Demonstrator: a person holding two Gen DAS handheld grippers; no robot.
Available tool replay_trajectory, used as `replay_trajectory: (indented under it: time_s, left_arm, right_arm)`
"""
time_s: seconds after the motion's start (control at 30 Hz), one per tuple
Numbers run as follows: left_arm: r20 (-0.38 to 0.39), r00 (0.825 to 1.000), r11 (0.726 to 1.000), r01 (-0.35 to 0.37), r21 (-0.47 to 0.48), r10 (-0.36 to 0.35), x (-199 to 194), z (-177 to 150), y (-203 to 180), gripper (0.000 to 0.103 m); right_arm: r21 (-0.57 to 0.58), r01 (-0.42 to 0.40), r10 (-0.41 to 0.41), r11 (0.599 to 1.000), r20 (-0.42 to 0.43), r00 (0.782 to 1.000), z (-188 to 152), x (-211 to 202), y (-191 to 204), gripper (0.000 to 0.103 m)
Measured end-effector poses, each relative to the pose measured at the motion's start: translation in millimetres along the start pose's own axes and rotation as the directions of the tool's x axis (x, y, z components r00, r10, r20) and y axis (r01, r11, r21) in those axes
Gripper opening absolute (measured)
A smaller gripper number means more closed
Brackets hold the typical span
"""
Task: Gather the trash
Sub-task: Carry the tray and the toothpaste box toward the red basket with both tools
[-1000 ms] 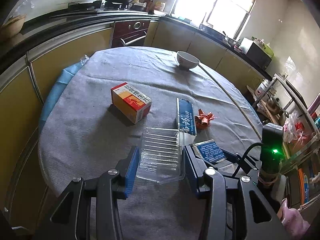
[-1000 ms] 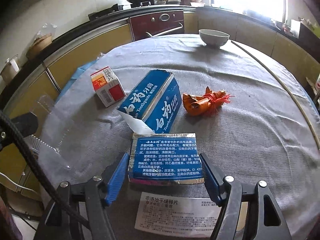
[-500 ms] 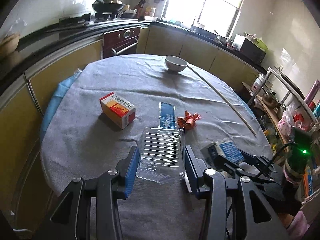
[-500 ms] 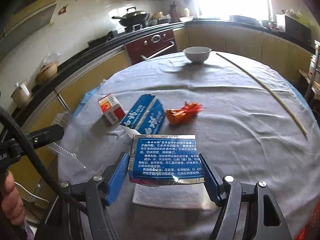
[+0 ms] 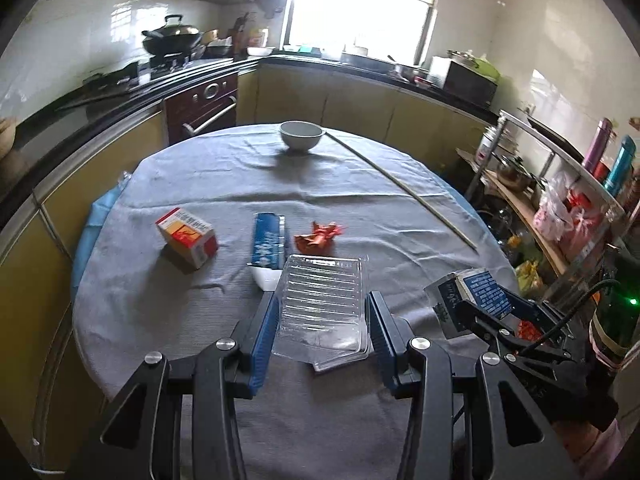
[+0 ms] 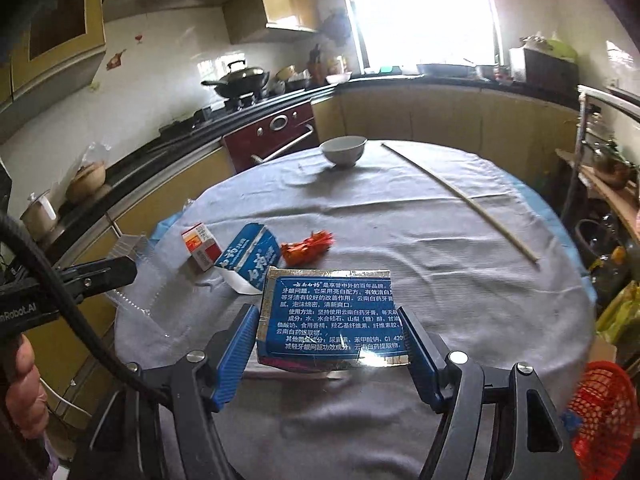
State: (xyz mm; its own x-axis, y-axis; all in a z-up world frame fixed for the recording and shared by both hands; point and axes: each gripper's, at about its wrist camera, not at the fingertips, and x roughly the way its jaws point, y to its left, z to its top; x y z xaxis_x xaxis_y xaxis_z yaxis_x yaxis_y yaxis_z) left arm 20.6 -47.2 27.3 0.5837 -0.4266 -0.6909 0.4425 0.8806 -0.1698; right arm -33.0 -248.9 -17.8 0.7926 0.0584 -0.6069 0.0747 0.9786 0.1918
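Both tongs risen, clear tray (image 5: 322,306) and blue box (image 6: 334,314) off grey tablecloth (image 5: 224,184)

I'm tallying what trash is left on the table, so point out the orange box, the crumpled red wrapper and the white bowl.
orange box (image 5: 187,237): left wrist view, top face.
crumpled red wrapper (image 5: 318,235): left wrist view, middle.
white bowl (image 6: 343,151): right wrist view, outer wall.

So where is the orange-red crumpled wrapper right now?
In both wrist views the crumpled wrapper lies on the grey tablecloth mid-table, just right of the blue toothpaste box, untouched by either tongs.

Clear glossy plastic tray (image 5: 322,300), foil-edged carton (image 6: 332,314), matt woven tablecloth (image 5: 224,184)
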Motion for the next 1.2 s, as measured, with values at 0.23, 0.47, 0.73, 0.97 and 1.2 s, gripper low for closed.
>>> replay_trajectory:
  time_s: [0.23, 0.47, 0.73, 0.97, 1.2]
  left_arm:
    - [0.004, 1.0, 0.998, 0.017, 0.058, -0.017, -6, 1, -35, 0.047]
    - [0.022, 1.0, 0.992, -0.009, 0.123, 0.006, -7, 4, -66, 0.047]
    - [0.02, 0.999, 0.985, -0.03, 0.17, 0.027, -5, 2, -91, 0.047]
    - [0.03, 0.999, 0.978, -0.05, 0.202, 0.045, -8, -1, -107, 0.047]
    - [0.044, 0.998, 0.972, -0.061, 0.228, 0.052, -14, -5, -120, 0.047]
  right_arm:
    - [0.04, 0.037, -0.039, 0.999, 0.045, 0.998, -10, -32, -24, 0.072]
    - [0.103, 0.067, -0.076, 0.992, 0.085, 0.993, -19, -64, -53, 0.072]
    - [0.163, 0.08, -0.1, 0.983, 0.116, 0.988, -26, -86, -76, 0.072]
    - [0.191, 0.08, -0.107, 0.978, 0.135, 0.985, -32, -97, -87, 0.072]
    - [0.215, 0.076, -0.11, 0.974, 0.154, 0.982, -38, -110, -95, 0.072]
